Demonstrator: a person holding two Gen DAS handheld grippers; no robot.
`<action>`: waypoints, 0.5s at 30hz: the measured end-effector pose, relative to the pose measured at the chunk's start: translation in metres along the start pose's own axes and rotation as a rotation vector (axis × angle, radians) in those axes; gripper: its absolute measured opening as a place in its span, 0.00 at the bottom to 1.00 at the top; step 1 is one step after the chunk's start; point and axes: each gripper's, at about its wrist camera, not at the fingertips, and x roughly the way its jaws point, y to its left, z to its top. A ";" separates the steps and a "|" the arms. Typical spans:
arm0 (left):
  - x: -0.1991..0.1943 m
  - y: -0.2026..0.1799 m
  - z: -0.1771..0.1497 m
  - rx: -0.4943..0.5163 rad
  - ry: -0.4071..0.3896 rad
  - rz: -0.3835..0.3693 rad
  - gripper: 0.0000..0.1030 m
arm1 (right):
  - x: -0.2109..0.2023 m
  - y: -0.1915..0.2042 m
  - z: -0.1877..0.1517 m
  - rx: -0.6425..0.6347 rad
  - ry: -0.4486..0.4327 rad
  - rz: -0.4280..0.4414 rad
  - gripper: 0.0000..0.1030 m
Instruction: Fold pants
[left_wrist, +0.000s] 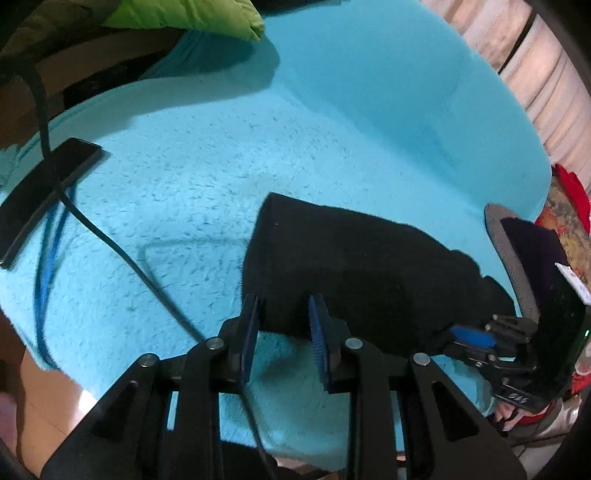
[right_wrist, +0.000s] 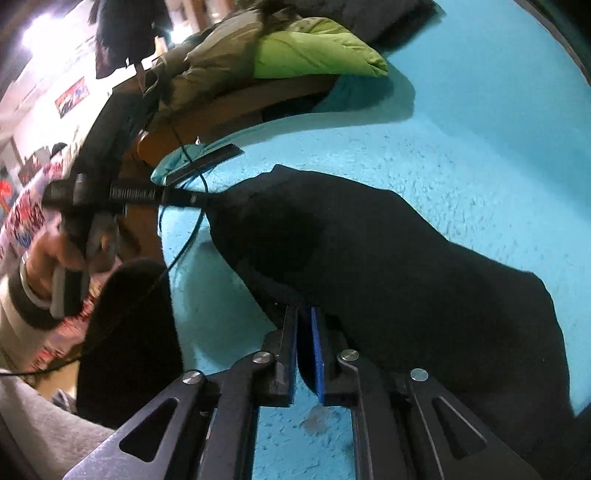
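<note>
Black pants (left_wrist: 354, 266) lie bunched and folded on a turquoise fleece blanket (left_wrist: 221, 166). My left gripper (left_wrist: 284, 306) is open, its blue-padded jaws at the near edge of the pants, nothing between them. In the right wrist view the pants (right_wrist: 369, 258) fill the middle. My right gripper (right_wrist: 304, 317) is nearly closed, pinching the near edge of the black fabric. The right gripper also shows in the left wrist view (left_wrist: 472, 338) at the pants' right end. The left gripper shows in the right wrist view (right_wrist: 192, 199) at the pants' far left end.
A black phone (left_wrist: 48, 195) with black and blue cables (left_wrist: 51, 258) lies on the blanket at left. A green pillow (right_wrist: 317, 51) and olive jacket (right_wrist: 214, 62) sit at the far edge. A grey chair back (left_wrist: 506, 251) stands at right.
</note>
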 end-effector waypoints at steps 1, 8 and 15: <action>-0.006 0.000 0.002 -0.004 -0.007 0.001 0.25 | -0.003 -0.002 0.006 0.006 -0.005 0.010 0.32; -0.025 -0.002 0.017 -0.029 -0.074 -0.018 0.66 | -0.048 -0.019 0.031 0.015 -0.148 -0.100 0.56; 0.000 -0.022 0.021 0.017 -0.063 -0.013 0.66 | -0.044 -0.108 0.025 0.263 -0.114 -0.290 0.57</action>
